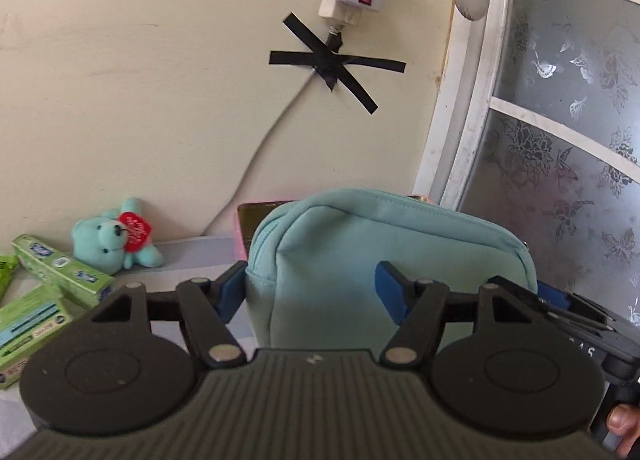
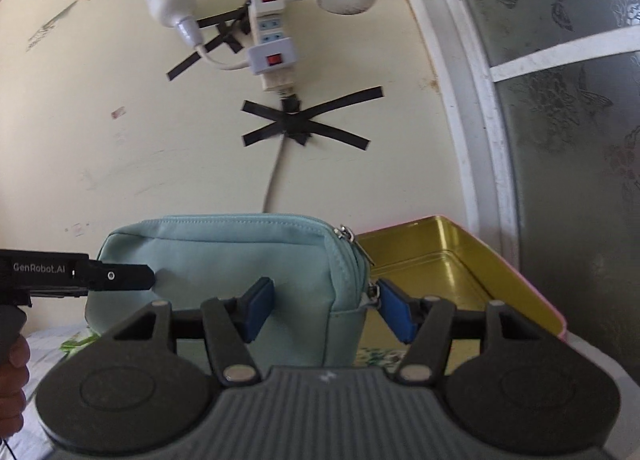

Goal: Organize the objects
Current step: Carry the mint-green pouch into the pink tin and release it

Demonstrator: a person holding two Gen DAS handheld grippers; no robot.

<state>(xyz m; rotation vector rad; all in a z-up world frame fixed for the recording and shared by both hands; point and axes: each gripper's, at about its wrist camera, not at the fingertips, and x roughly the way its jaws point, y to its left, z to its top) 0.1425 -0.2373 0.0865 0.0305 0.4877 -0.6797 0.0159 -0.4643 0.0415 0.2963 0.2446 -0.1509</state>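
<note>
In the left wrist view, green boxes [image 1: 60,272] lie at lower left with a teal bear [image 1: 114,238] beside them. The pouch [image 1: 384,256] (teal, zipped) stands at centre. The left tool [image 1: 310,296] pinches its left end, pads on either side. In the right wrist view the right tool [image 2: 326,310] pinches the pouch's right end; a gold tin [image 2: 448,264] sits behind, at right.

"GenRobot.AI", white letters, on the black body of the left gripper [image 2: 150,276], seen from the right wrist. Print on the green boxes [image 1: 60,264] and the plush toy's red heart tag [image 1: 135,235]: unreadable.
</note>
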